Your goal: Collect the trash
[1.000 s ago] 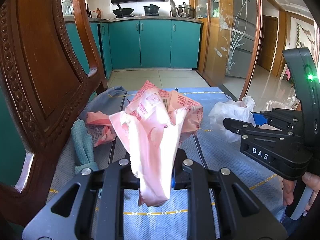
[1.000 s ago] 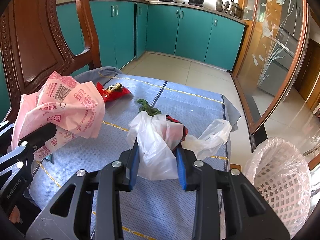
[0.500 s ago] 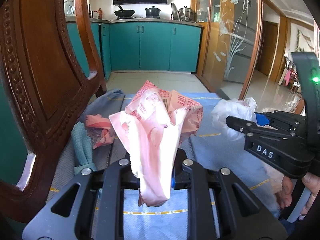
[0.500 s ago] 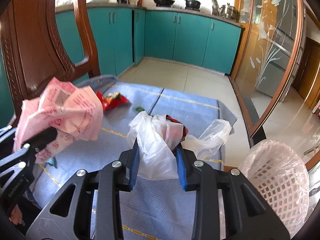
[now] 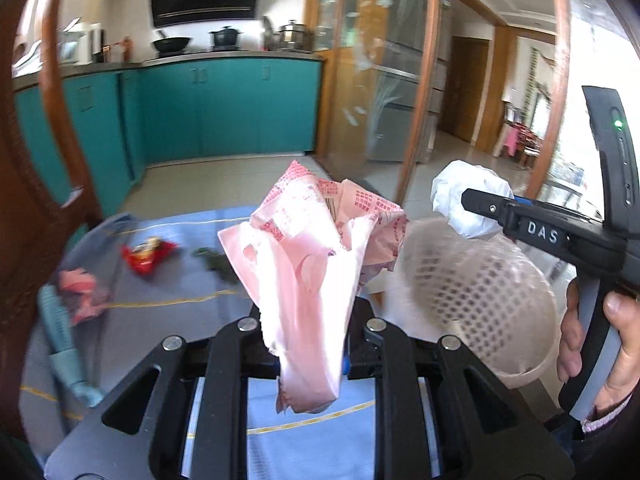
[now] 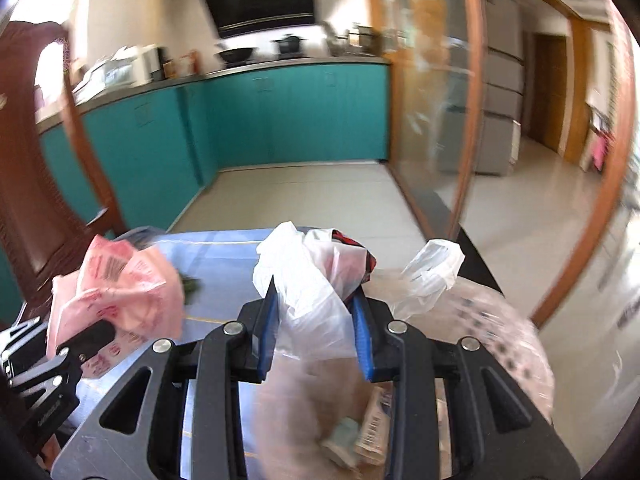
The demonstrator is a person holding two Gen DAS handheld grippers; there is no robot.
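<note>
My left gripper (image 5: 308, 360) is shut on a crumpled pink plastic bag (image 5: 316, 264) and holds it above the blue tablecloth (image 5: 168, 312). My right gripper (image 6: 316, 344) is shut on a white plastic bag (image 6: 308, 284) with something red inside, held over the pink lined trash basket (image 6: 500, 356). The basket (image 5: 472, 292) shows to the right of the table in the left wrist view, with the right gripper (image 5: 472, 204) and white bag (image 5: 468, 200) above its far rim. The pink bag (image 6: 116, 292) also shows at left in the right wrist view.
On the tablecloth lie a red snack wrapper (image 5: 148, 254), a dark green scrap (image 5: 214, 262), a pink crumpled piece (image 5: 82, 292) and a light blue cloth (image 5: 60, 340). A wooden chair back (image 5: 24, 200) stands at left. Paper trash (image 6: 360, 440) lies inside the basket.
Both grippers have swung right and lifted with their bags. The right gripper now holds the white bag over the basket; the views are motion-blurred.
</note>
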